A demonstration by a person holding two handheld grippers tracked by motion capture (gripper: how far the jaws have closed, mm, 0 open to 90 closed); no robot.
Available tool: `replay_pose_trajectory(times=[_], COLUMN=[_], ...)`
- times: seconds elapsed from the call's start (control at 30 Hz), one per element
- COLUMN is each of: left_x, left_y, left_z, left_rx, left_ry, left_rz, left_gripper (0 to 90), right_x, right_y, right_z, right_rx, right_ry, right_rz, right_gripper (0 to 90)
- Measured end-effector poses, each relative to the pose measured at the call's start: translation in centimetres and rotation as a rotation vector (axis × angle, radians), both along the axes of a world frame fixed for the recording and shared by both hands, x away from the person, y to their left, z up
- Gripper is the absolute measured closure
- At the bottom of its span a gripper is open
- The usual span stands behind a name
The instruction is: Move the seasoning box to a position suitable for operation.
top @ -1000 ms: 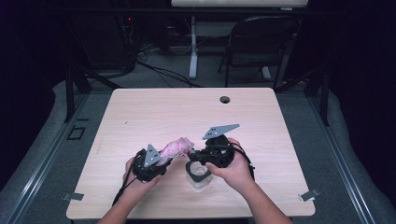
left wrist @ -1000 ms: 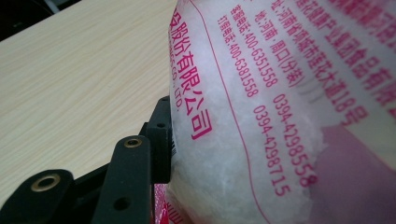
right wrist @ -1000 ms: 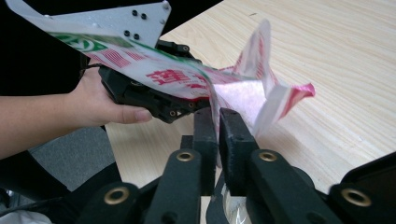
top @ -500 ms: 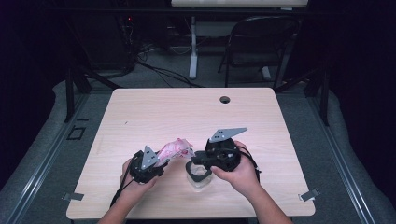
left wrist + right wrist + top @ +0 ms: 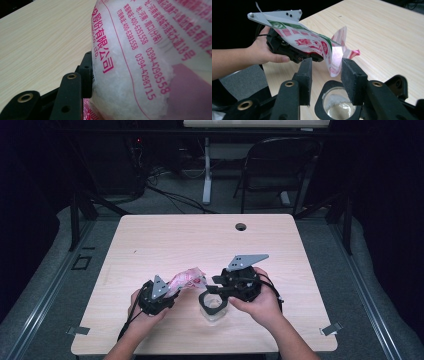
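Above tabletop, my left hand-held gripper clamps bag; right hand-held gripper spread, empty, over jar. Risk: bag mouth off-centre, contents spill beside jar.

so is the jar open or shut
Open: the right gripper view looks straight down through the jar's black rim to white stuff inside, no lid on it.

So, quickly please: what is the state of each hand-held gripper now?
Left hand-held gripper: closed, holding the plastic bag.
Right hand-held gripper: open, holding nothing, above the glass jar.
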State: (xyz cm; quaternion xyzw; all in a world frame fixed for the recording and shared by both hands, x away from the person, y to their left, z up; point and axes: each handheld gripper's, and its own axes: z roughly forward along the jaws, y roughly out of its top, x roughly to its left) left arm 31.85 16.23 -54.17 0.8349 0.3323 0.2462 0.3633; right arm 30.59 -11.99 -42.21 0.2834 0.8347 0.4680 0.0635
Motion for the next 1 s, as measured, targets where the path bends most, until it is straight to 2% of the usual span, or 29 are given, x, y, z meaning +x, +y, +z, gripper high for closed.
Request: replay_pose_trajectory(times=[0.23,0.53,0.9,1.0], left_x=[0.1,0.4,0.6,0.6], left_y=[-0.5,-1.5,-2.1,-2.4], left_z=[0.6,2.2,2.6,2.7], left_rx=[0.052,0.135,0.187,0.206], left_ry=[-0.01,-0.074,-0.102,-0.122], left_rz=[-0.017,-0.053,-0.077,-0.085], left_gripper=[57.9,58.1,58.2,58.2], right_x=[-0.3,-0.6,-0.5,-0.5], right_y=[0.3,0.7,0.8,0.9], right_z=[1.3,2.3,2.5,2.4], right_rx=[-0.022,-0.037,-0.048,-0.059], right_ry=[-0.056,-0.108,-0.119,-0.118], right_rz=[0.012,0.021,0.016,0.022], right_gripper=[58.5,55.4,55.9,56.0])
